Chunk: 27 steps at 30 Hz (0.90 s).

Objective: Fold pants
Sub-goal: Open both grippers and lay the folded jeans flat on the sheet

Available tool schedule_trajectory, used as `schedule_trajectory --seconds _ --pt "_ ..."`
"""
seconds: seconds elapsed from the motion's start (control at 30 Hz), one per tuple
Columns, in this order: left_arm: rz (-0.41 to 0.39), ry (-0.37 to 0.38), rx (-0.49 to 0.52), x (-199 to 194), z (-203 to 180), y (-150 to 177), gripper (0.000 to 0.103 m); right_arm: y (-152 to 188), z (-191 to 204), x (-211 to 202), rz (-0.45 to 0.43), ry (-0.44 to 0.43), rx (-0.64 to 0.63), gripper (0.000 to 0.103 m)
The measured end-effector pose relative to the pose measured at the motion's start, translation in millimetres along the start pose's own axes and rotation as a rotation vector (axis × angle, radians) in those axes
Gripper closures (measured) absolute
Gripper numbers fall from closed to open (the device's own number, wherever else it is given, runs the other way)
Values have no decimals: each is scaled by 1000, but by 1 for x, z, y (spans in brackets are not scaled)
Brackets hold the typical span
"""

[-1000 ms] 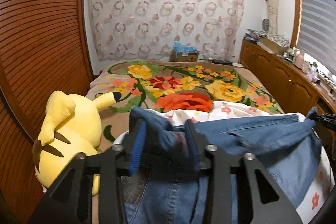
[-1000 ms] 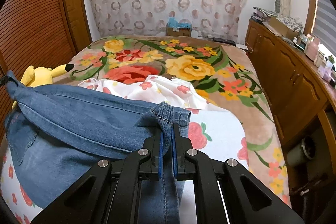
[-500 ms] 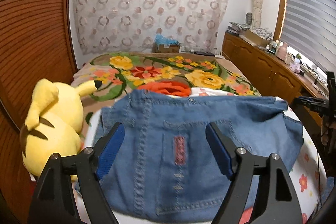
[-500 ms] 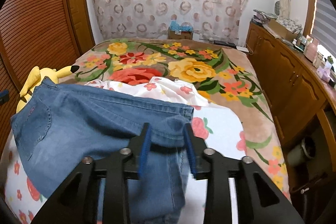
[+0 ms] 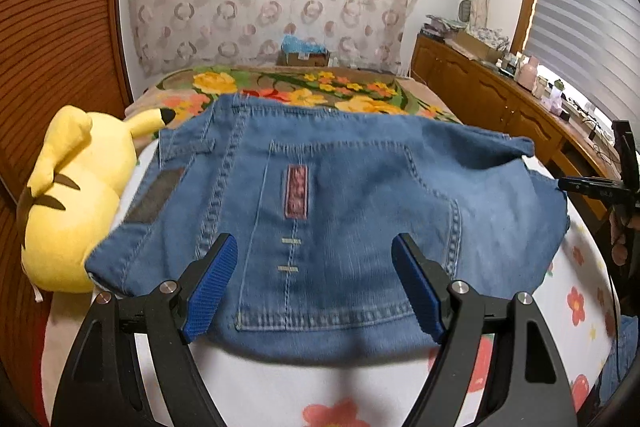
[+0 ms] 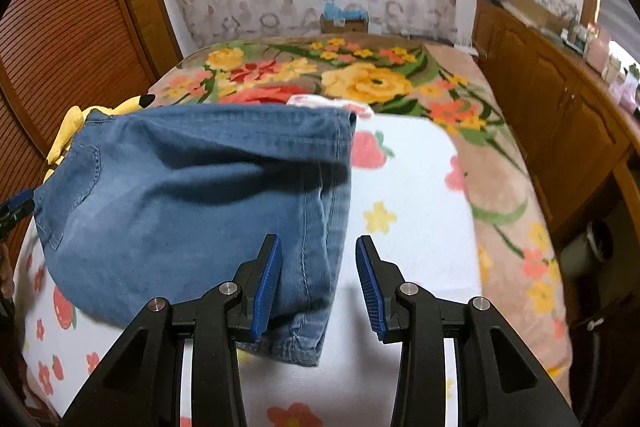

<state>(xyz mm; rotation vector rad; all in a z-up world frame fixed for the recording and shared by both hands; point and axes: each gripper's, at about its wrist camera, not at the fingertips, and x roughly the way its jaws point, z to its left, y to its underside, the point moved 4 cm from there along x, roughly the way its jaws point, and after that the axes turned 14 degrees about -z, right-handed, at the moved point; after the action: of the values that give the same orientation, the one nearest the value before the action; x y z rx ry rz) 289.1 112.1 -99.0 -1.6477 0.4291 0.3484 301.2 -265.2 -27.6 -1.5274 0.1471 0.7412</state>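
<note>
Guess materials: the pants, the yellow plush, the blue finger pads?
Pants: denim, likely cotton; washed blue weave, contrast topstitching, back pocket.
Yellow plush: soft matte pile fabric, stuffed, rounded.
Blue finger pads: look like ribbed rubber or soft plastic, matte; exact compound unclear.
Left gripper and right gripper are open.

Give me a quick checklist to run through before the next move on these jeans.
1. Left tongs open and free of denim: ok.
2. Right tongs open and free of denim: ok.
3. Jeans lying folded on the floral sheet: ok, back pocket facing up.
4. Fold edges lined up: cannot tell; the picture is blurred and a hem corner juts toward the camera.
5. Pikachu plush clear of the jeans: not ok, it sits right against their left edge.
6. Fabric smooth: not ok, creases show mid-fold.
</note>
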Motion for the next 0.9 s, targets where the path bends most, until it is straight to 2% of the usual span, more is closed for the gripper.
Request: schedule_trajectory --seconds 0.13,0.17,0.23,0.33,0.53,0.73,0.8,0.87,0.9 --pt "15 -10 0 3 -1 7 23 2 -2 9 26 -7 17 63" --pt "21 -10 1 4 0 10 23 1 0 10 29 -9 14 69" --pt "33 -12 7 8 1 15 23 1 6 11 37 -30 3 89" --pt "57 -18 6 14 4 23 23 -4 9 3 21 -46 -15 94" --pt "99 -30 13 24 8 34 23 -10 13 -36 -49 -93 10 94" --pt "124 -36 22 29 7 36 23 18 5 -28 -1 -47 2 93" --pt "126 -39 27 30 6 36 22 22 4 -22 18 -17 9 85" --pt "133 -43 33 31 5 37 22 27 0 -17 24 19 11 69" --pt "134 -45 38 31 5 37 22 30 -2 -15 25 25 14 66"
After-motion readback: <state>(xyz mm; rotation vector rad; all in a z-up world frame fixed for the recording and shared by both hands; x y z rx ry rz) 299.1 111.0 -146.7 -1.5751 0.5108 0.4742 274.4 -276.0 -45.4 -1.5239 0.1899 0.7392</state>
